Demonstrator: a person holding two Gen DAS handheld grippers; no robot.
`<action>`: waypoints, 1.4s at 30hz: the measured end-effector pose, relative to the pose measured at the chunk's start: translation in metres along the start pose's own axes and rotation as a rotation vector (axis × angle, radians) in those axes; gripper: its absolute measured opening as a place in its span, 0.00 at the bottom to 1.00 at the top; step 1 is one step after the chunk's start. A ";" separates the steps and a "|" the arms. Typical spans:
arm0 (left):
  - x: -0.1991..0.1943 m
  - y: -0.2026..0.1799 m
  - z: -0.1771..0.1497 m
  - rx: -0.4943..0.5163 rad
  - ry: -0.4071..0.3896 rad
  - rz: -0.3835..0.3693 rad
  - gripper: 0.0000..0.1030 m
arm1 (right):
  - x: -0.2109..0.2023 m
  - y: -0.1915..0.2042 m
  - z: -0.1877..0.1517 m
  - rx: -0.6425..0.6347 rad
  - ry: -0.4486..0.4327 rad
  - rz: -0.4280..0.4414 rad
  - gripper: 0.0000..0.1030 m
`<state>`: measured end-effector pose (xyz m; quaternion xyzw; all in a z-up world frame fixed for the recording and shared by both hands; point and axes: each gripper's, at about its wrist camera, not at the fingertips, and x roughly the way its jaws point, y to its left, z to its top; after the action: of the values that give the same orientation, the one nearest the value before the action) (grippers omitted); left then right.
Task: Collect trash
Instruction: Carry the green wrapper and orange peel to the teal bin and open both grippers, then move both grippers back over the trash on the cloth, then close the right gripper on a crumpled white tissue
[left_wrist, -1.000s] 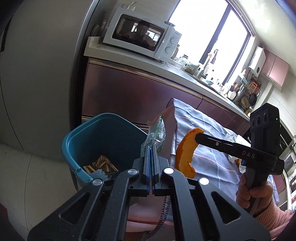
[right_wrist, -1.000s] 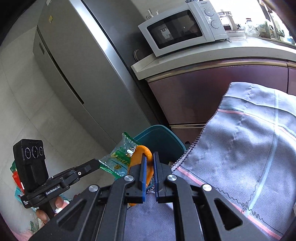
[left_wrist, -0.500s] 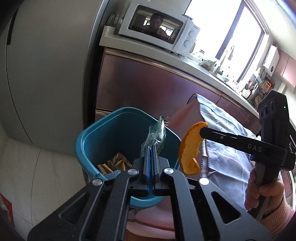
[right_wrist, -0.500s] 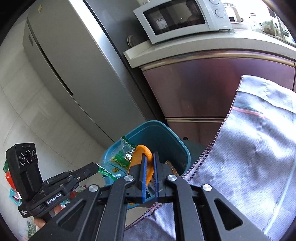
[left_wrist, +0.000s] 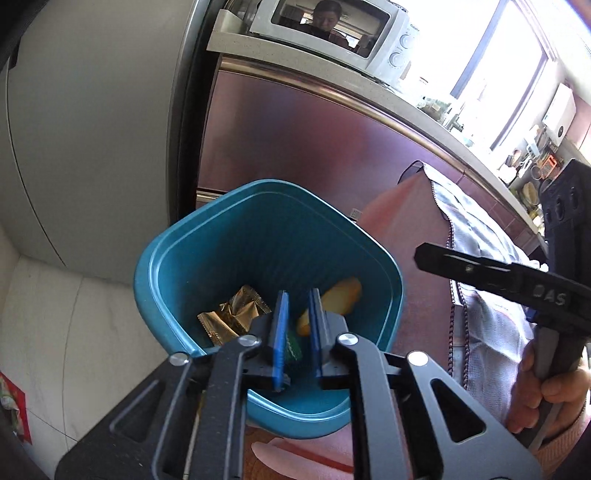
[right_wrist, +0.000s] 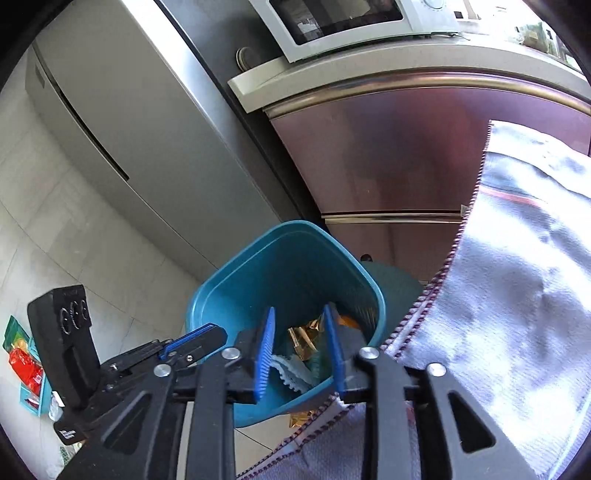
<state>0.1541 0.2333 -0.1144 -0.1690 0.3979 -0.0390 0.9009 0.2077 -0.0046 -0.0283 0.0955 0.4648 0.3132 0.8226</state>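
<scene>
Teal waste bin (left_wrist: 207, 266) on the floor by the cloth-covered counter (right_wrist: 517, 280) edge | left gripper (left_wrist: 297, 332) and right gripper (right_wrist: 299, 343) over its mouth, fingers just spread, nothing between | orange peel (left_wrist: 341, 295), green wrapper (left_wrist: 291, 347), gold wrapper (left_wrist: 232, 314) lie inside: drop judged done.

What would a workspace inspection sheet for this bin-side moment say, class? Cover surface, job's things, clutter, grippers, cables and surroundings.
Surface: grey cloth draped beside the bin; pale floor tiles.
Job's things: teal bin holds a gold wrapper, orange peel and a green wrapper.
Clutter: colourful packets on the floor.
Grippers: left gripper and right gripper over the bin, jaws just opened, nothing between them.
Cables: nothing seen.
Surroundings: microwave on the counter, fridge.
</scene>
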 end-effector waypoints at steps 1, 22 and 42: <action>-0.002 -0.004 0.000 0.007 -0.006 -0.006 0.11 | -0.004 -0.001 -0.003 -0.002 -0.004 0.007 0.26; -0.068 -0.170 -0.059 0.307 -0.121 -0.280 0.49 | -0.243 -0.118 -0.142 0.113 -0.359 -0.582 0.40; -0.035 -0.267 -0.093 0.379 0.024 -0.337 0.45 | -0.249 -0.139 -0.146 0.074 -0.352 -0.285 0.20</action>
<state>0.0799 -0.0360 -0.0584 -0.0605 0.3602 -0.2646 0.8925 0.0546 -0.2837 0.0045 0.1122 0.3341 0.1552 0.9229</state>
